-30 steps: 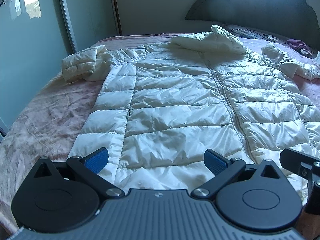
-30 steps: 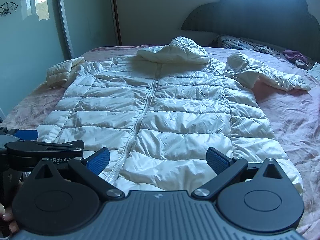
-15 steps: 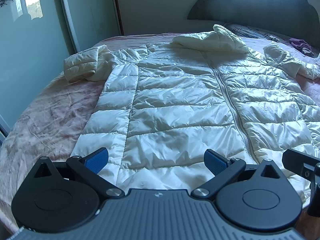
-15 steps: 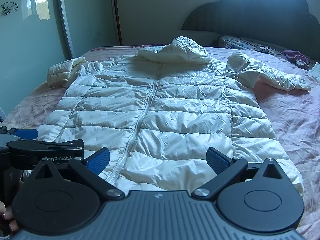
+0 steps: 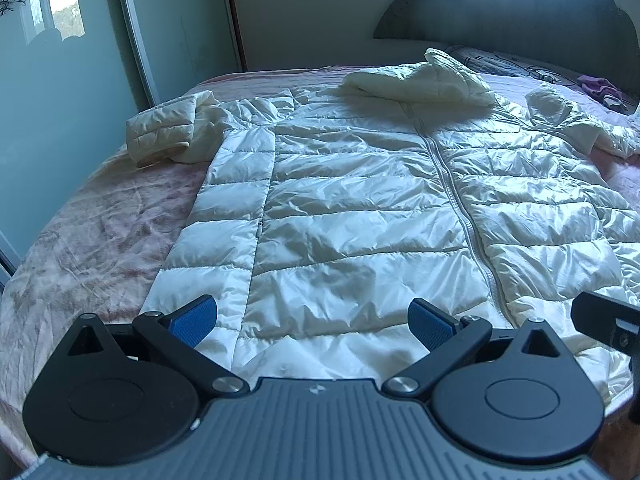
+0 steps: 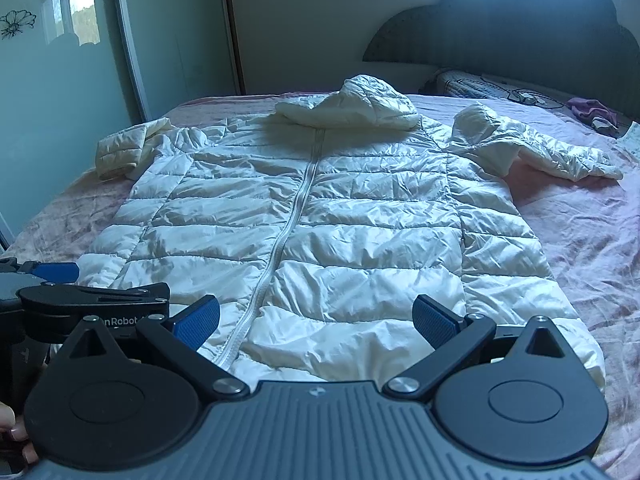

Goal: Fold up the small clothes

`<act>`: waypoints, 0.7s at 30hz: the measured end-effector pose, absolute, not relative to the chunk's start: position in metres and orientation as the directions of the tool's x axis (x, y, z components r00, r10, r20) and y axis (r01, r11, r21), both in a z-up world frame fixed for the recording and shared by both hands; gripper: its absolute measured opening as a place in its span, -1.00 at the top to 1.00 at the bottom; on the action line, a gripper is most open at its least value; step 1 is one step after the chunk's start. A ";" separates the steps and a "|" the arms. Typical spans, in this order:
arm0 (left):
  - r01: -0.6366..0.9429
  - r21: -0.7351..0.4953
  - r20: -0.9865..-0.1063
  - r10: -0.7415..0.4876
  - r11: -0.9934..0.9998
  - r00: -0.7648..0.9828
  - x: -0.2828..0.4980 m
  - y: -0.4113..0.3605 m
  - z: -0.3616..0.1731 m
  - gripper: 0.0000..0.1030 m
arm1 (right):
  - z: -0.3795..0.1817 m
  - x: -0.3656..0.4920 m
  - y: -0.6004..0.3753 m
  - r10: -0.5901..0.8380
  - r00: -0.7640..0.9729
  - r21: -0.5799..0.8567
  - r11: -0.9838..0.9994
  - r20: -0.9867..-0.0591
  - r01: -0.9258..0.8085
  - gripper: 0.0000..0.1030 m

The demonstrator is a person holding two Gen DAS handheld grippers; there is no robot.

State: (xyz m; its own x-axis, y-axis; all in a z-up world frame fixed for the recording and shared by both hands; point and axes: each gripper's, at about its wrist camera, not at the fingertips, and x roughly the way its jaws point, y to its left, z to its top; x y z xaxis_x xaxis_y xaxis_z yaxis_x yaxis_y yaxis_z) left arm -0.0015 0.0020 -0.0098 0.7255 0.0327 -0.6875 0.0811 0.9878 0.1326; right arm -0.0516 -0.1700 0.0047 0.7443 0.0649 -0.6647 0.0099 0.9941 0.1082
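Observation:
A white quilted hooded jacket (image 5: 360, 208) lies spread front-up and zipped on the pink bed, hood at the far end; it also shows in the right wrist view (image 6: 320, 232). Its left sleeve (image 5: 164, 132) is bunched at the far left. Its right sleeve (image 6: 536, 152) stretches out to the right. My left gripper (image 5: 312, 320) is open and empty above the hem, left of the zip. My right gripper (image 6: 316, 320) is open and empty above the hem, right of the zip. The left gripper's body (image 6: 92, 304) shows at the right view's left edge.
The pink bedspread (image 5: 88, 240) surrounds the jacket. A dark headboard (image 6: 500, 36) stands at the far end. A purple cloth (image 6: 592, 112) and cables lie at the far right. A sliding wardrobe door (image 5: 60, 80) lines the left side.
The left wrist view has shifted slightly so the jacket sits a little further right and nearer. The right gripper has barely moved. Both stay open.

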 end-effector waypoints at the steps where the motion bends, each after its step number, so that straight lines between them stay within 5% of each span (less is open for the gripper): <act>1: 0.082 0.133 -0.688 0.033 0.988 0.725 -0.001 0.002 -0.010 -1.00 | 0.005 -0.052 -0.172 0.066 0.745 0.112 0.994 -0.664 0.011 -1.00; 14: 0.105 0.145 -0.702 0.028 0.984 0.712 -0.007 0.010 -0.021 -1.00 | -0.031 -0.067 -0.237 -0.079 0.631 0.006 0.991 -0.772 0.131 -1.00; 21: 0.130 0.127 -0.700 -0.004 0.983 0.715 -0.008 0.009 -0.016 -0.99 | -0.035 -0.088 -0.273 0.044 0.582 0.136 0.984 -0.812 0.115 -1.00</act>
